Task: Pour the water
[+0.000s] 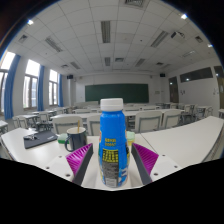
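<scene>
A bottle [113, 145] with a blue cap and a blue-and-white label stands upright on the white desk [190, 140], between the fingers of my gripper [113, 160]. The magenta pads sit at either side of the bottle's lower half, with a narrow strip of desk showing at each side. The fingers are open about it. A dark green cup [77, 138] stands on the desk just beyond the left finger, partly hidden by it.
A black object [40, 137] lies on the desk farther left. Rows of classroom desks and chairs [150, 120] fill the room beyond, with a green chalkboard [115, 92] on the back wall. Windows line the left side.
</scene>
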`<state>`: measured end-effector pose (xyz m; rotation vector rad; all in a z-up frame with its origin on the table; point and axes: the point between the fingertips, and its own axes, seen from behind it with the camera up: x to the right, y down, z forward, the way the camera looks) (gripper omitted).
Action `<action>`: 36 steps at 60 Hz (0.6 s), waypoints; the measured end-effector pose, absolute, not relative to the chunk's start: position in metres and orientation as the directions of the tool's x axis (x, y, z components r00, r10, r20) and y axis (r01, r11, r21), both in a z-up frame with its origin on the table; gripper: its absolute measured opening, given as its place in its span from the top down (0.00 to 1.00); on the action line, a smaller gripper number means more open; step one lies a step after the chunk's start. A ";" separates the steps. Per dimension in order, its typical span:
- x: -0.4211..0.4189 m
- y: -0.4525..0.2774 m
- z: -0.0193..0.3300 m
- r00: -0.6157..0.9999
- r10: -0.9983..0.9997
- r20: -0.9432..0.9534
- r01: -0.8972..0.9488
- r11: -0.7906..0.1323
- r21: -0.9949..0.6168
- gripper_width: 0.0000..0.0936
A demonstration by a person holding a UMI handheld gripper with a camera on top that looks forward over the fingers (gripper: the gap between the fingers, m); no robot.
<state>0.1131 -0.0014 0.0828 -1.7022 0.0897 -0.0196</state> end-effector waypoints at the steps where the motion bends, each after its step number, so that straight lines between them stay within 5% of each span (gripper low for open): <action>1: 0.104 0.013 0.084 0.997 -0.070 -0.045 -0.054 -0.132 -0.990 0.13; 7: 0.112 0.026 0.074 0.992 -0.103 -0.069 -0.085 -0.157 -0.984 0.38; 18: 0.105 0.036 0.077 0.992 -0.080 -0.101 -0.106 -0.073 -0.992 0.56; 27: 0.105 0.037 0.083 0.995 -0.083 0.047 0.037 -0.125 -0.991 0.60; 36: 0.132 0.075 0.122 0.830 -0.163 0.534 0.501 -0.205 -0.841 0.60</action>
